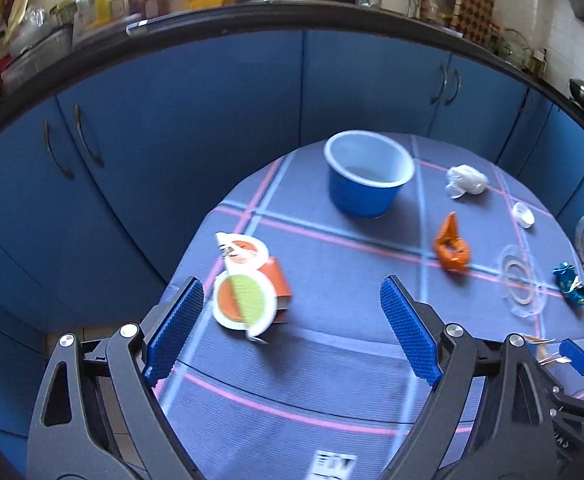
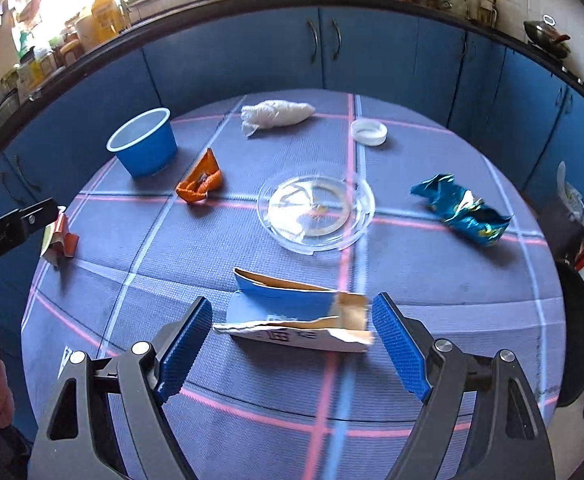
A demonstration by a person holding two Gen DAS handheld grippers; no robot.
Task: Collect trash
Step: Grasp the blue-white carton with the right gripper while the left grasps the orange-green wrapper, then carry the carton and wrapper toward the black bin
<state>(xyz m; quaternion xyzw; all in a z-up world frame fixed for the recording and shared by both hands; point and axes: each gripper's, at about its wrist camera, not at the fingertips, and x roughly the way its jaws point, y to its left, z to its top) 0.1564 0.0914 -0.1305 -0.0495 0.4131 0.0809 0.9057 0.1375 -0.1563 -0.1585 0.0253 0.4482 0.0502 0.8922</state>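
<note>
Blue cloth crossed by pink and pale lines covers the round desk (image 1: 332, 360) in our left wrist view, with blue cabinets (image 1: 172, 120) curving behind it under a dark worktop crowded with jars and bottles. Our left gripper (image 1: 292, 308) hangs low over the near edge, tilted down toward the cloth, its jaws wide and gripping nothing. Just inside the left jaw lies an orange carton (image 1: 252, 284) with round white and green flaps. A blue cup (image 1: 366, 176) stands upright farther back, near the far edge. To its right lie a white wad (image 1: 466, 180), an orange wrapper (image 1: 450, 250), a small white lid (image 1: 523, 214), a clear plate (image 1: 522, 284) and a blue foil wrapper (image 1: 571, 282), all apart from one another.

In the right wrist view the same cloth (image 2: 412, 272) and cabinets (image 2: 232, 52) show, with a pan (image 2: 546, 34) on the worktop at far right. Our right gripper (image 2: 292, 324) is angled down at the near side, jaws wide around a torn blue box (image 2: 296, 316) that lies flat between them; we cannot tell whether either jaw touches it. Beyond sit the plate (image 2: 316, 208), the foil wrapper (image 2: 462, 208), the lid (image 2: 369, 131), the wad (image 2: 278, 114), the orange wrapper (image 2: 200, 184) and the cup (image 2: 144, 142). The carton (image 2: 62, 240) lies at the left edge beside the left gripper's black body.
</note>
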